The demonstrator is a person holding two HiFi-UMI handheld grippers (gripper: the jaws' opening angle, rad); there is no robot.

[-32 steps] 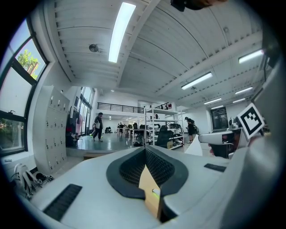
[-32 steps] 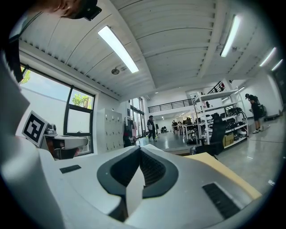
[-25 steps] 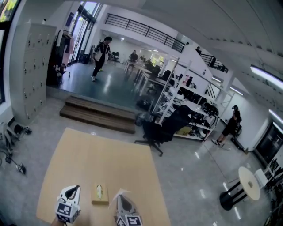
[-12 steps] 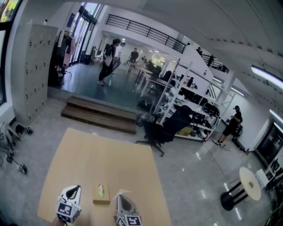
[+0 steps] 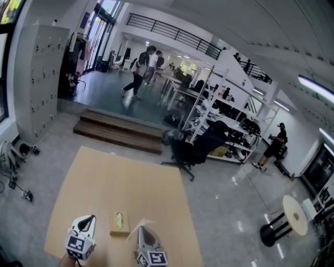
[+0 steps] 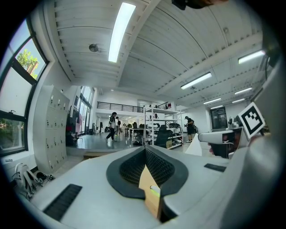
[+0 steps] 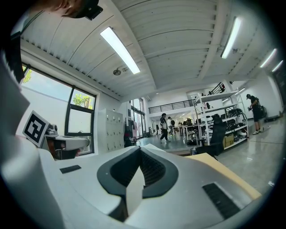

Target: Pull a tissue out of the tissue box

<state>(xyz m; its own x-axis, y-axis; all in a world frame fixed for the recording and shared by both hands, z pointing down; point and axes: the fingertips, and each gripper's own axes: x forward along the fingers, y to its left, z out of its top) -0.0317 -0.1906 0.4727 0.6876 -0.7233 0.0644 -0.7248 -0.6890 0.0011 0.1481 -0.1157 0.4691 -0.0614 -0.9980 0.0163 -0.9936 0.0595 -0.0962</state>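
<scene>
While tight together, left tongs [image 5: 90,219] just left of tissue box [image 5: 119,223]; right tongs [image 5: 141,230], tight on tissue [image 7: 134,191], just right.

- No word, number or brand can be read anywhere in these views.
- Left gripper [image 5: 91,219]: its cube [image 5: 77,246] carries square black-and-white markers (block patterns, not letters). One such marker [image 7: 35,127] faces the right gripper view.
- Right gripper [image 5: 141,228]: its own cube [image 5: 152,258] has the same kind of markers, and one [image 6: 251,120] shows in the left gripper view.
- Box [image 5: 119,222] on the worktop [image 5: 130,182]: no print can be made out on it.
- Lockers [image 5: 39,78]: small dark marks on the doors, too small to read.
- Bright panel [image 5: 9,10] in the head view's top left corner: coloured, cut off and unreadable.
</scene>
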